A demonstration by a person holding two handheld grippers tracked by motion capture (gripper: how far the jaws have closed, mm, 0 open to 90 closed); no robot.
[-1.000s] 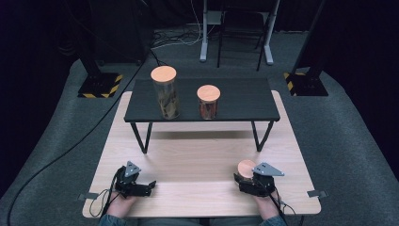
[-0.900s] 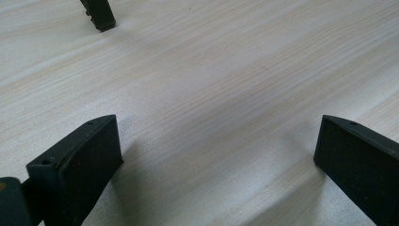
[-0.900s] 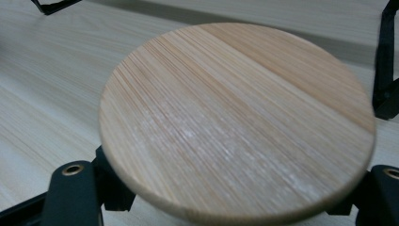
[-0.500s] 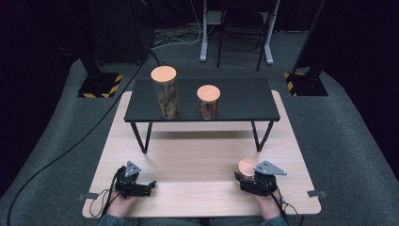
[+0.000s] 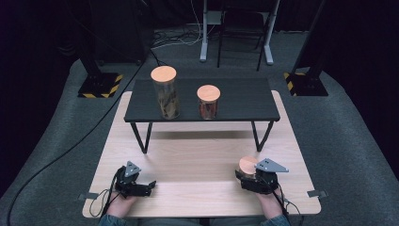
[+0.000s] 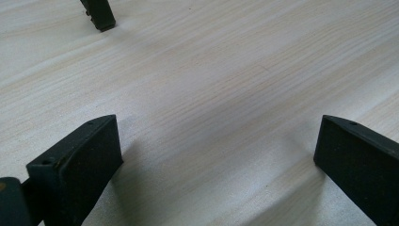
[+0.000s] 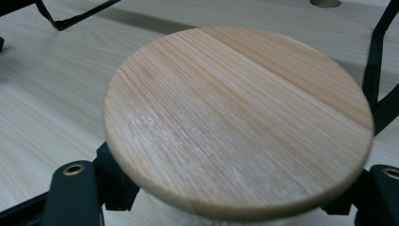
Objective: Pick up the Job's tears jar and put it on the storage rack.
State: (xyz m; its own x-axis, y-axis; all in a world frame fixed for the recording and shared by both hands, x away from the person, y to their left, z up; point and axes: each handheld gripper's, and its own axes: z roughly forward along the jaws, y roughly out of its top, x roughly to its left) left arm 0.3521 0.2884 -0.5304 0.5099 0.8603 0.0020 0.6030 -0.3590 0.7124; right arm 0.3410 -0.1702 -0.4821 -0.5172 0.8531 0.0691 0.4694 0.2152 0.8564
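the bench [image 5: 197, 174] is pale wood with a fine straight grain, standing on grey carpet in a dark room. on its far half stands a small black table [image 5: 235, 101] on thin angled legs, and everything here is placed from that table.

near the bench edge closest to the person, on the near side of the black table's right legs, the right gripper [image 5: 248, 175] has its jaws closed around a jar with a round wooden lid [image 7: 237, 117]; the lid fills the space between the jaws in the right gripper view. the jar sits low over the pale wood; whether it touches i cannot tell.

on the near side of the black table's left legs, the left gripper [image 5: 149, 184] rests low over bare wood with its jaws wide apart and nothing between them.

on top of the black table stand a tall jar [image 5: 165, 94] toward its left and a shorter jar [image 5: 208, 102] near its middle, both with wooden lids.

beyond the black table, metal stand legs and loose cables lie on the carpet.
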